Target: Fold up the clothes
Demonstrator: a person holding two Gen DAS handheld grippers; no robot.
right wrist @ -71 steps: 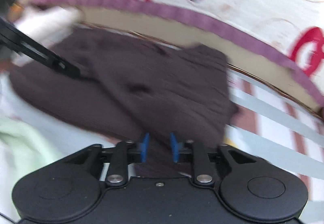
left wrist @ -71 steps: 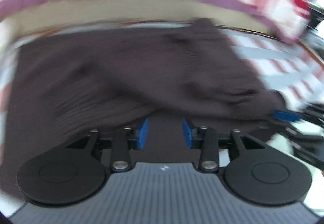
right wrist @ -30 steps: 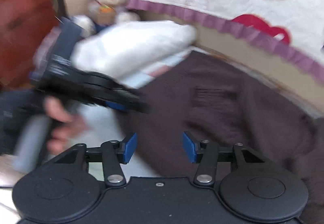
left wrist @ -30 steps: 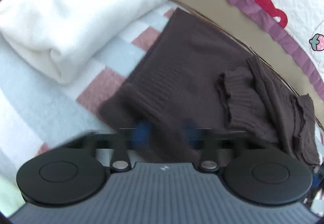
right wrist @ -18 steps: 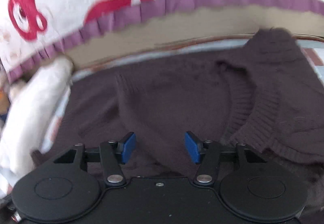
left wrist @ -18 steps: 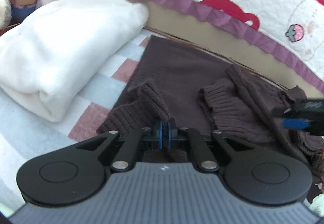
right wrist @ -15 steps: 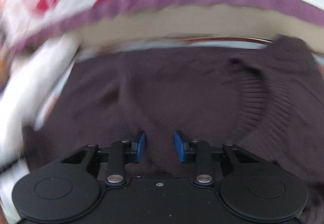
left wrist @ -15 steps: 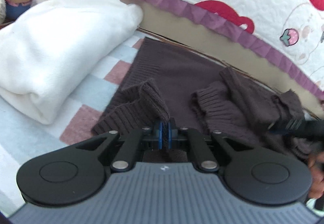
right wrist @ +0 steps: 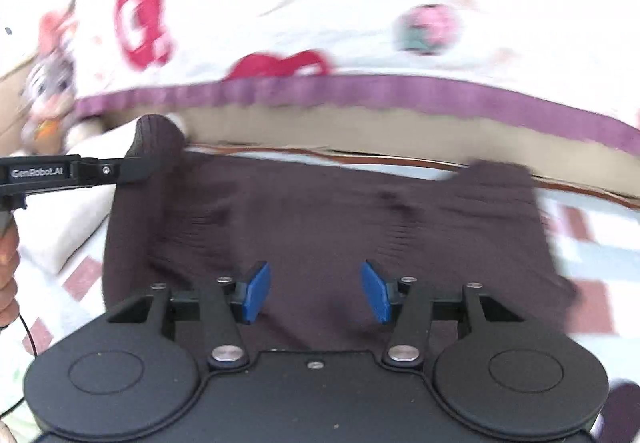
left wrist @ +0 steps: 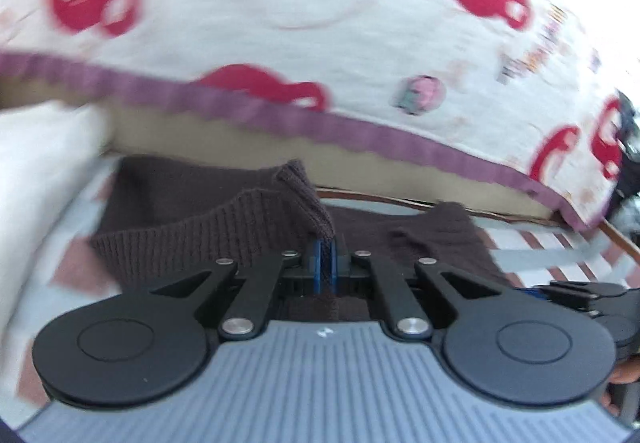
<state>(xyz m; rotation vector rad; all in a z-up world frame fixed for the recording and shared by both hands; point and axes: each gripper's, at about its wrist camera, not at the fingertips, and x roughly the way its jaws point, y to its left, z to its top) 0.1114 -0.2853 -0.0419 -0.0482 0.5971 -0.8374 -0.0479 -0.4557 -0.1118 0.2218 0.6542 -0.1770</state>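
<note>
Between my left gripper (left wrist: 325, 261) pads sits the ribbed hem of the brown sweater (right wrist: 320, 235), pinched tight and lifted, I judge to carry it across as a fold. Sweater body lies flat on the checked bedsheet (right wrist: 592, 243). My right gripper (right wrist: 316, 293) is opening, nothing between its pads. Its view alone shows the raised hem at nine o'clock; the left view shows the clamp itself.
</note>
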